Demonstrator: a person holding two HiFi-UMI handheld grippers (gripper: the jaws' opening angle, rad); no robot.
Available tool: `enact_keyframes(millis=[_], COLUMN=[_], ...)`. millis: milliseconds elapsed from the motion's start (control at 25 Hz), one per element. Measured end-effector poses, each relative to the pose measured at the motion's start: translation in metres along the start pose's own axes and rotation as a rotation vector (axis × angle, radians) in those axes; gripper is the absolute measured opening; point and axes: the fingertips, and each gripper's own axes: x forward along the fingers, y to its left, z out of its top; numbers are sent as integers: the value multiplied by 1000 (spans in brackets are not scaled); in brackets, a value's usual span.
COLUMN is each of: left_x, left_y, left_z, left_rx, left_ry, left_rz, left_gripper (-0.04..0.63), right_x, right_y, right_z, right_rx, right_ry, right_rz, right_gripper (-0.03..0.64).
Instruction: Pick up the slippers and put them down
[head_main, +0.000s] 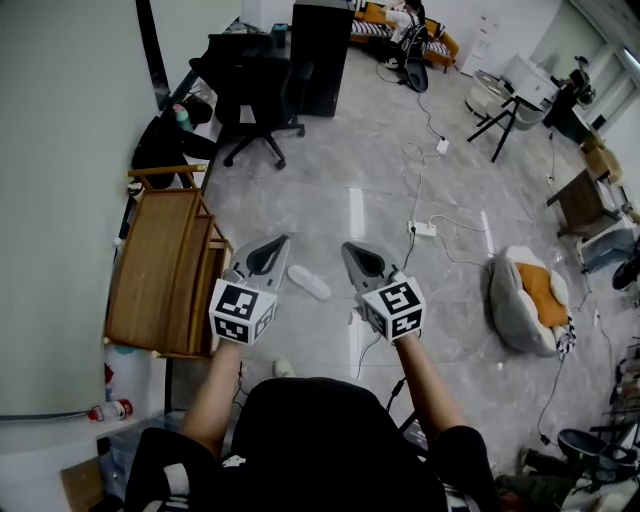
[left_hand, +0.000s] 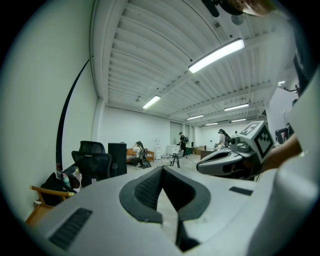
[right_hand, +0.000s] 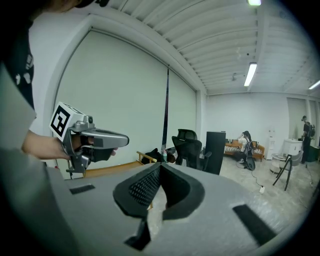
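Observation:
A white slipper (head_main: 309, 282) lies on the grey floor, between and below my two grippers in the head view. A second small white object (head_main: 283, 368) lies nearer the person, too small to tell what it is. My left gripper (head_main: 283, 241) is held in the air, jaws shut with nothing in them. My right gripper (head_main: 348, 247) is level with it, jaws closed to a point and empty too. In the left gripper view (left_hand: 161, 170) and the right gripper view (right_hand: 159, 166) the jaws point across the room, and no slipper shows.
A wooden rack (head_main: 160, 270) stands against the left wall. Ahead are a black office chair (head_main: 250, 95) and a dark cabinet (head_main: 320, 55). A power strip (head_main: 423, 229) and cables lie on the floor. At right is a grey beanbag with an orange cushion (head_main: 530, 295).

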Motion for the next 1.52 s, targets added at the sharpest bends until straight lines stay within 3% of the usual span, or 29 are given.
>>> enact_keyframes(millis=[720, 1520], left_x=[-14, -17], left_y=[-79, -78], left_z=[16, 11], left_rx=[9, -10], left_ry=[0, 6], left_rz=[39, 112], left_gripper=[6, 6], right_x=[-77, -80], right_y=[-13, -17], right_z=[9, -1], right_rx=[21, 47], right_ry=[-72, -68], right_rz=[23, 46], right_gripper=[-8, -8])
